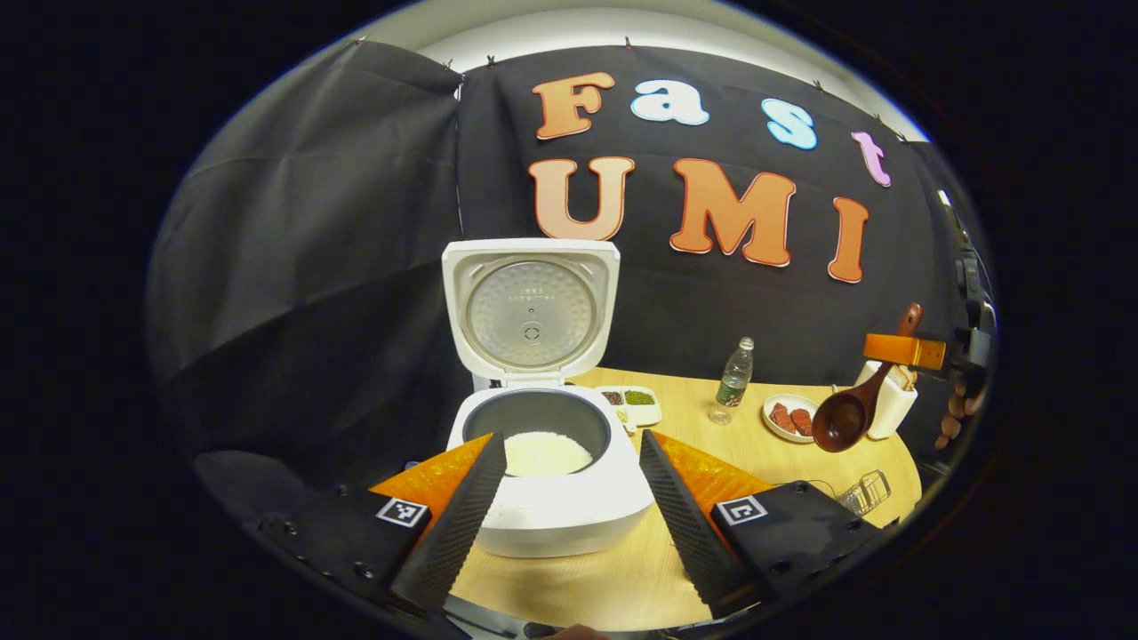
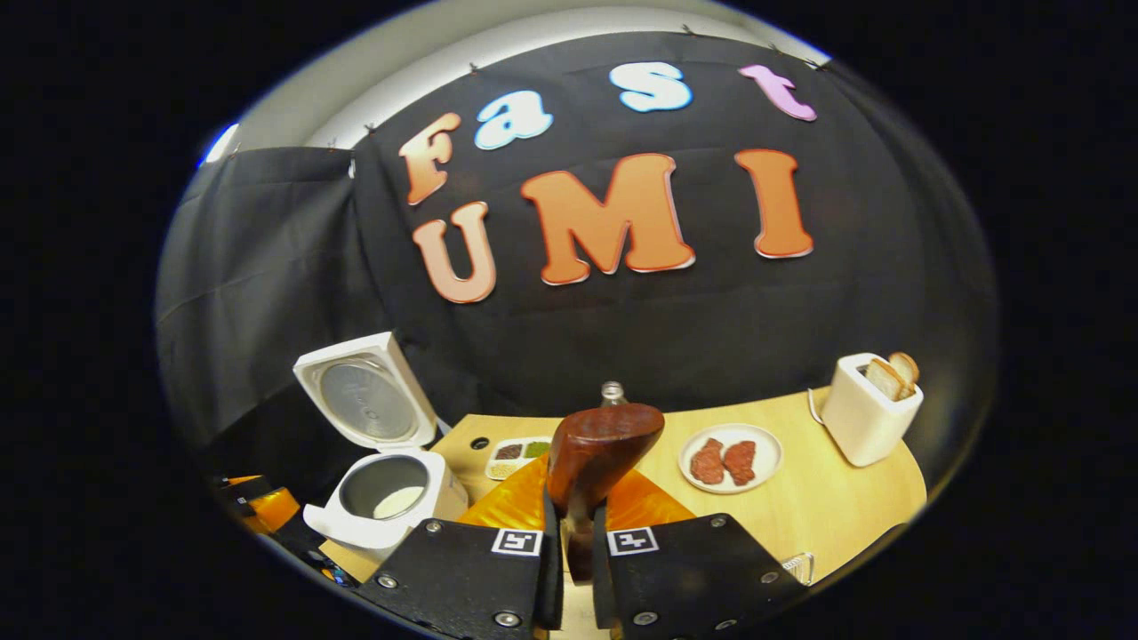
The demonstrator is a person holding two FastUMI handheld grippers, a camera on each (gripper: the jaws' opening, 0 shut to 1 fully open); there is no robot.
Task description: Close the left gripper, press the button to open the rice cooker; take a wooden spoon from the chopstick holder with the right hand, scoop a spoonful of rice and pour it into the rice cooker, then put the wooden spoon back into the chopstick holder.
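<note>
Holding the wooden spoon (image 2: pixel 594 471) level in the right gripper's (image 2: pixel 569 542) clamped fingers seems smart, left gripper (image 1: pixel 569 498) wide open by the rice cooker (image 1: pixel 551 444).

- Black cloth (image 2: pixel 756 338) hung in folds as the booth's back wall.
- A pale wall strip (image 2: pixel 498 40) showed above it.
- A light wooden table (image 2: pixel 853 498) stood in front.

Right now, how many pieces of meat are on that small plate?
2. Both lie side by side on the white plate, between the bottle and the toaster: left piece, right piece. Nothing seems hidden beneath them.
</note>
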